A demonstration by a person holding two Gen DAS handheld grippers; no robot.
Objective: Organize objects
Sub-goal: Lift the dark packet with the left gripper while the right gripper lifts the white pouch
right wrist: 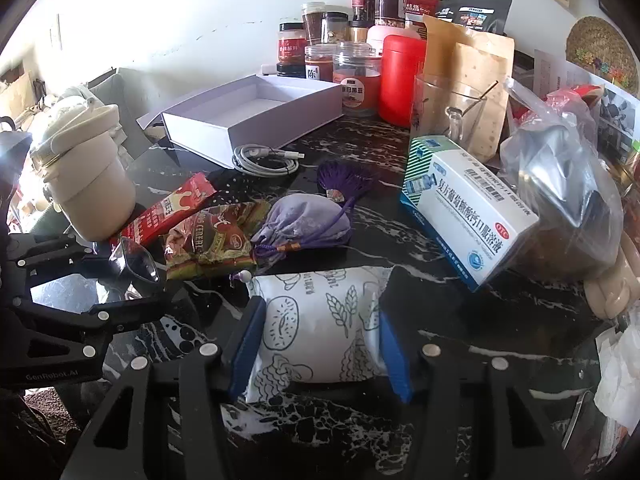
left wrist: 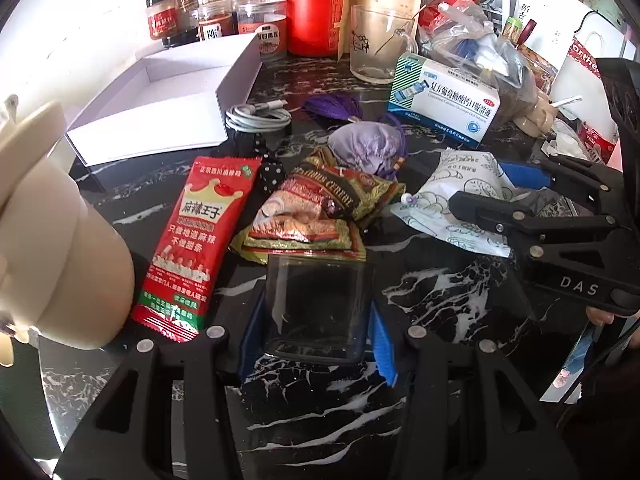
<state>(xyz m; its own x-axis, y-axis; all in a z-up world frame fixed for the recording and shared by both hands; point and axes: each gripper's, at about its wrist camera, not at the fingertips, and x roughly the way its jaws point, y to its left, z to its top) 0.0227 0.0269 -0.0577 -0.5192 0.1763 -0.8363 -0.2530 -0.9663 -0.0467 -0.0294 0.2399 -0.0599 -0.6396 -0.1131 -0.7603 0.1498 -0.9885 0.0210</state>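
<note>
My left gripper [left wrist: 316, 320] is shut on a small clear square container [left wrist: 316, 304] low over the black marble table [left wrist: 440, 292]; its blue pads [left wrist: 249, 332] press both sides. The right wrist view shows the same gripper [right wrist: 132, 276] and container [right wrist: 138, 266] at the left. A white snack packet [right wrist: 316, 320] printed with bread drawings lies between the blue pads [right wrist: 394, 356] of my right gripper [right wrist: 320, 344], which is shut on it and wrinkles its edge. An open white box [left wrist: 160, 96] sits at the back left.
A red snack bag [left wrist: 192, 240], a gold-red cereal packet [left wrist: 320, 208], a lilac pouch [left wrist: 366, 148], a white cable [left wrist: 258, 120] and a medicine box [left wrist: 444, 100] crowd the table. Jars, a red canister [left wrist: 316, 14] and a glass mug [left wrist: 378, 46] line the back. A cream cup [left wrist: 60, 240] stands at the left.
</note>
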